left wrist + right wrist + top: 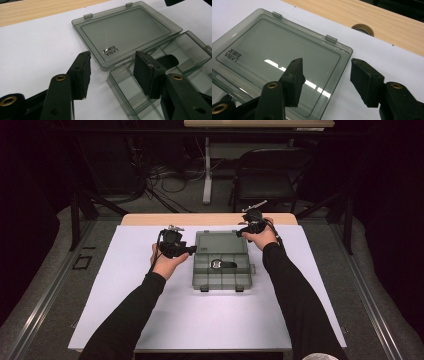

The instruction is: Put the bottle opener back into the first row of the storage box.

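Box point(221, 260) btwn left tongs point(191, 251) & right tongs point(241, 233).

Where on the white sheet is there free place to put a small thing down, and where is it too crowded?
The white sheet is bare left of the open grey box, between the box's front edge and the table's near edge, and right of the right gripper. It is crowded around the box, where the left gripper also hovers.

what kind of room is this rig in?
Probably a lab or recording workspace, not a home: a wooden table covered with a white sheet, dark curtained surroundings, loose cables on the floor, and a black chair by a second desk.
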`<state>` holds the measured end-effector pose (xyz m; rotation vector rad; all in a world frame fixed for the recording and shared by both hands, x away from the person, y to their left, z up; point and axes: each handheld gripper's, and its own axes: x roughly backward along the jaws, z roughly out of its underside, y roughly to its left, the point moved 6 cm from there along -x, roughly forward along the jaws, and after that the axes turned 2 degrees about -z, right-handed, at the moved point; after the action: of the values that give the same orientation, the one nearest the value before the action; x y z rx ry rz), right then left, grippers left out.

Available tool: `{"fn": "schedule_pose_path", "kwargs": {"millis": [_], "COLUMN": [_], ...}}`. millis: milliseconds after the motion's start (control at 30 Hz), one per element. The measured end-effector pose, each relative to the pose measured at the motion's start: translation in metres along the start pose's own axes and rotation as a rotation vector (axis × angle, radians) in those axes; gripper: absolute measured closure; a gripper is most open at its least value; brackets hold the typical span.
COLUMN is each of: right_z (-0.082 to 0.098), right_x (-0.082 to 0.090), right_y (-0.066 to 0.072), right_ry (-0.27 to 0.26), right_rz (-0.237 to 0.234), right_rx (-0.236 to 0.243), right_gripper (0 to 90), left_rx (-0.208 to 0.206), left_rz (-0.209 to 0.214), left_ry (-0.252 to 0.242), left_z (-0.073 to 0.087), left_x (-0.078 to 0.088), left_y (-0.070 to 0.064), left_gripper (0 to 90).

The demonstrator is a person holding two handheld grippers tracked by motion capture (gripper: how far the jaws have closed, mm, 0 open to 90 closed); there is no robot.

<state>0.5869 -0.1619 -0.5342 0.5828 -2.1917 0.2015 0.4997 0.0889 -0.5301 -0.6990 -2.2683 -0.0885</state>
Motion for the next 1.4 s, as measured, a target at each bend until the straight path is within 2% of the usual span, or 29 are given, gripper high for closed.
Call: {"fn": "schedule_pose_path", "kwargs": {"millis": [200, 300, 500, 567, 633, 733, 900, 1000, 1400], "right_z": [0.009, 0.014, 0.022, 0.023, 0.023, 0.023, 0.026, 0.027, 0.033], "right_x": [-0.003, -0.006, -0.009, -0.010, -0.011, -0.011, -0.011, -0.012, -0.014], "right_y": [-0.003, -0.003, 0.002, 0.004, 0.004, 0.003, 0.001, 0.000, 0.003], "right_ry": [-0.031, -0.025, -0.036, -0.045, -0.058, -0.072, -0.065, -0.065, -0.062], "right_rz": [-0.027, -0.041, -0.061, -0.046, -0.043, -0.048, -0.036, -0.043, -0.056], "right_rx": [-0.051, -0.070, -0.070, -0.058, -0.072, -0.097, -0.112, -0.128, -0.137], "right_gripper": [44.4, 44.1, 45.1, 45.6, 46.1, 46.0, 45.5, 44.7, 43.6], "left_rx": [0.003, 0.011, 0.049, 0.049, 0.064, 0.061, 0.045, 0.050, 0.054], "left_rz": [0.002, 0.001, 0.004, -0.003, 0.003, -0.005, -0.032, -0.038, -0.049], "left_ry": [0.001, 0.009, 0.025, 0.038, 0.055, 0.072, 0.101, 0.113, 0.152], "left_z": [0.002, 0.004, 0.005, 0.007, 0.009, 0.011, 0.016, 0.019, 0.030], "left_x": [-0.008, -0.012, -0.018, -0.019, -0.021, -0.023, -0.028, -0.031, -0.047], "left_y": [-0.004, -0.004, -0.001, 0.001, 0.000, -0.003, -0.006, -0.006, -0.009], "left_gripper": [47.7, 48.7, 52.8, 54.2, 57.6, 59.4, 60.4, 60.2, 64.5]}}
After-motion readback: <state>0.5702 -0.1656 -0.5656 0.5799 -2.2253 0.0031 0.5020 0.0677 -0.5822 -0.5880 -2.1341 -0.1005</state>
